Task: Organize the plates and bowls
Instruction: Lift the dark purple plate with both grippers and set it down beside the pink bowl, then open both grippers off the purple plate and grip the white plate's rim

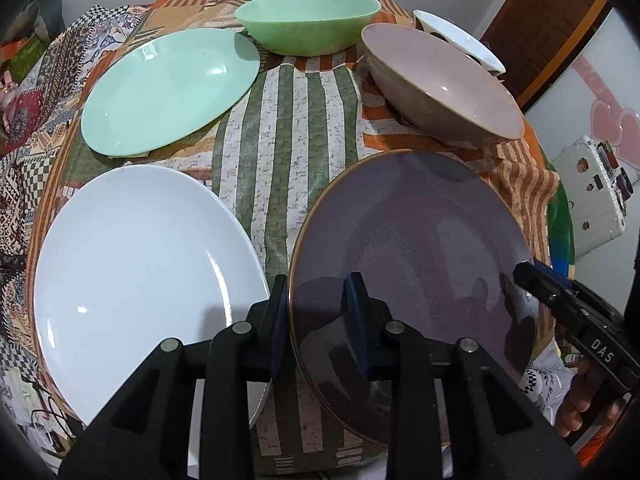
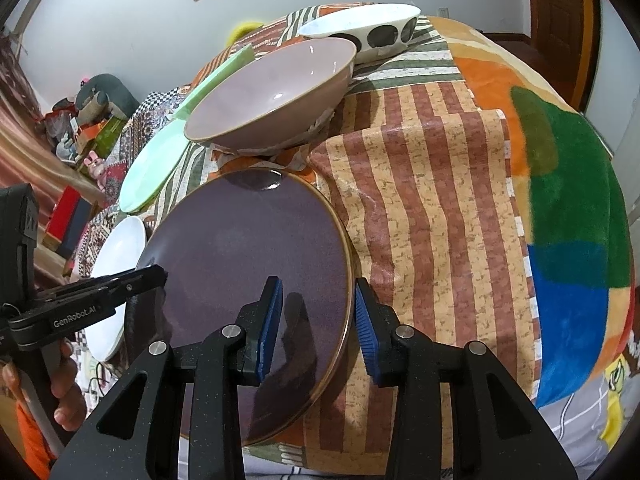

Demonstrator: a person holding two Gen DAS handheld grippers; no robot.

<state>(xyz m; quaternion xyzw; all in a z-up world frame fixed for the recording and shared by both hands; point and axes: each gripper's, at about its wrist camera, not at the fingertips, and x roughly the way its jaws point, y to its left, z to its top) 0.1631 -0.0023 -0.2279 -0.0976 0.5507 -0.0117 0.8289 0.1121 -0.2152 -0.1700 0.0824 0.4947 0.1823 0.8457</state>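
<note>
Hand-held grippers (image 1: 318, 312) (image 2: 318, 320) straddle empty purple plate (image 1: 416, 240) rim.

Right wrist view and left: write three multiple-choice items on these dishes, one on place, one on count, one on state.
1. The spotted white bowl stands: A beyond the pink bowl; B on the purple plate; C inside the green bowl.
2. Bowls on the cloth: A two; B three; C four.
3. The purple plate is: A bare; B holding a bowl; C upside down.
A: it shows past the pink bowl's far rim. B: green, pink and spotted. A: only its glaze shows.
</note>
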